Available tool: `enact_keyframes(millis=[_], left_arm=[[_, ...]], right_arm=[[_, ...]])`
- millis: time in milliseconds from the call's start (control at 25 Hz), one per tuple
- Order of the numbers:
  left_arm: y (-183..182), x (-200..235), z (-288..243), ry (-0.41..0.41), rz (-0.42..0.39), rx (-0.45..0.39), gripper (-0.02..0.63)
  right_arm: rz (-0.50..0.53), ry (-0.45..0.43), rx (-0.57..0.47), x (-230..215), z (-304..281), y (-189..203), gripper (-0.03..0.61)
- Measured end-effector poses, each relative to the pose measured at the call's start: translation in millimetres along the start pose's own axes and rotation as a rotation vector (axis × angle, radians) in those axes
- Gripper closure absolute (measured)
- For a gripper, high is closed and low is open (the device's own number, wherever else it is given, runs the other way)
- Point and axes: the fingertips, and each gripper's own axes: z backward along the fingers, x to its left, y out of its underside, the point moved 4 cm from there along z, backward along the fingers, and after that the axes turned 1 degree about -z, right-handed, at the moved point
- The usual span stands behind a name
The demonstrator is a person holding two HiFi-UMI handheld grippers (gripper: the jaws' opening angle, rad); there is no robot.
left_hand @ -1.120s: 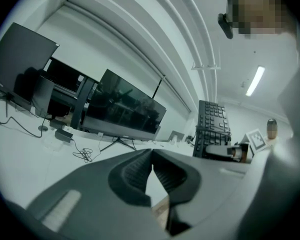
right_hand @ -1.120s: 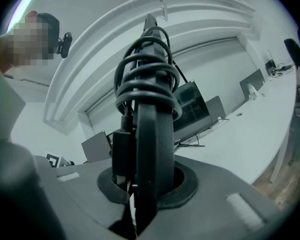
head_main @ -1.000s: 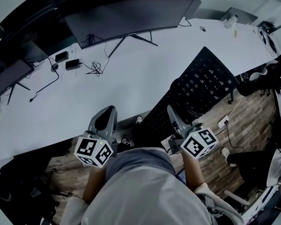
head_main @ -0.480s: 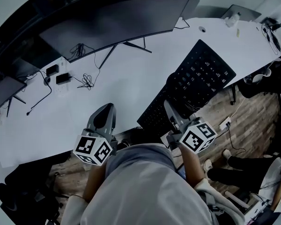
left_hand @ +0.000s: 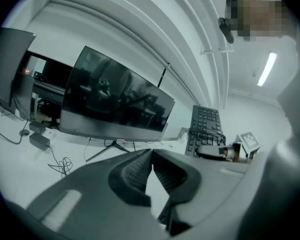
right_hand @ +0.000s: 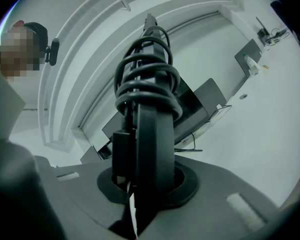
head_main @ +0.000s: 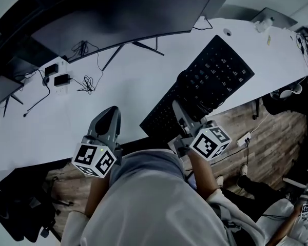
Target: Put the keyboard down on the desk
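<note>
A long black keyboard [head_main: 210, 81] hangs slanted over the right half of the white desk [head_main: 128, 86], its near end past the front edge. My right gripper [head_main: 180, 113] is shut on that near end. In the right gripper view the keyboard [right_hand: 151, 134] runs edge-on away from the right gripper [right_hand: 140, 186], with its cable [right_hand: 145, 76] coiled around it. My left gripper [head_main: 109, 122] sits at the desk's front edge, shut and empty. In the left gripper view the left gripper [left_hand: 151, 156] has its tips touching, and the keyboard [left_hand: 207, 126] shows to the right.
A wide curved monitor [head_main: 118, 19] on a splayed stand fills the back of the desk. Loose cables and power bricks [head_main: 61, 79] lie at the back left, beside a second screen [head_main: 0, 88]. A laptop [head_main: 274, 17] sits far right. Another person's legs [head_main: 267, 209] are on the wooden floor.
The right gripper has carried the keyboard up and left, so more of it now hangs over the desk. The left gripper has drifted slightly left, still shut.
</note>
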Motion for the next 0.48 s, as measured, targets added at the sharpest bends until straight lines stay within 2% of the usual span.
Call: enact_keyframes(millis=[480], left_arm=[[12.4,-15.3,2.5,-0.072,0.025,0.036,0.614]], right_arm=[[-0.155,-0.004,0.04,-30.9,-7.4,15.9,0.506]])
